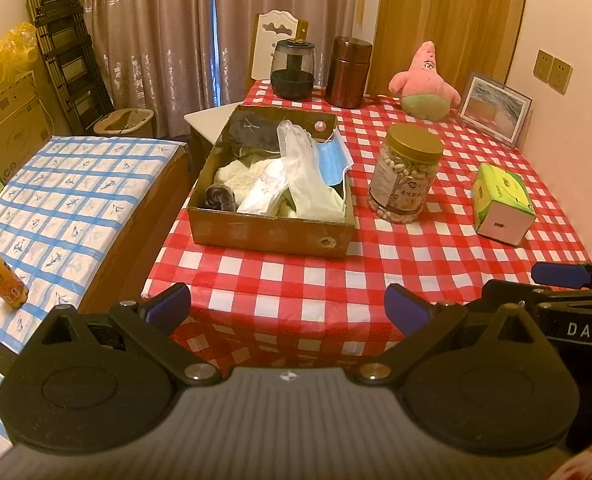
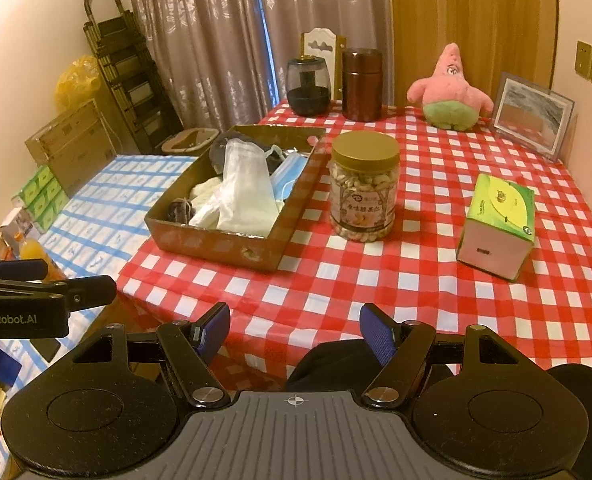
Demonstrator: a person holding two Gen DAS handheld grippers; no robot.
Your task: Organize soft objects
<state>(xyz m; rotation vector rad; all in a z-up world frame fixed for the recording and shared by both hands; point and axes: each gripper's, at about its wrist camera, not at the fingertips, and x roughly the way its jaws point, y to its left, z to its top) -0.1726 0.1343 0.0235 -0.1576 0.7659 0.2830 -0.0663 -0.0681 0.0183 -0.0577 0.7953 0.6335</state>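
Observation:
A brown cardboard box (image 1: 270, 236) (image 2: 216, 246) stands on the red checked table, near its left edge. It holds soft things: a white mesh bag (image 1: 307, 176) (image 2: 244, 188), a blue face mask (image 1: 331, 158) (image 2: 288, 178), white cloths and dark fabric. A pink star plush (image 1: 421, 82) (image 2: 449, 90) sits upright at the table's back. My left gripper (image 1: 288, 306) is open and empty at the table's near edge, in front of the box. My right gripper (image 2: 294, 334) is open and empty, also at the near edge.
A nut jar (image 1: 405, 176) (image 2: 363, 188) stands right of the box. A green tissue box (image 1: 501, 204) (image 2: 497, 226) lies further right. Two dark canisters (image 1: 319, 68) and a picture frame (image 1: 495, 108) stand at the back. A blue checked surface (image 1: 76, 208) with an orange bottle (image 1: 0, 276) lies to the left.

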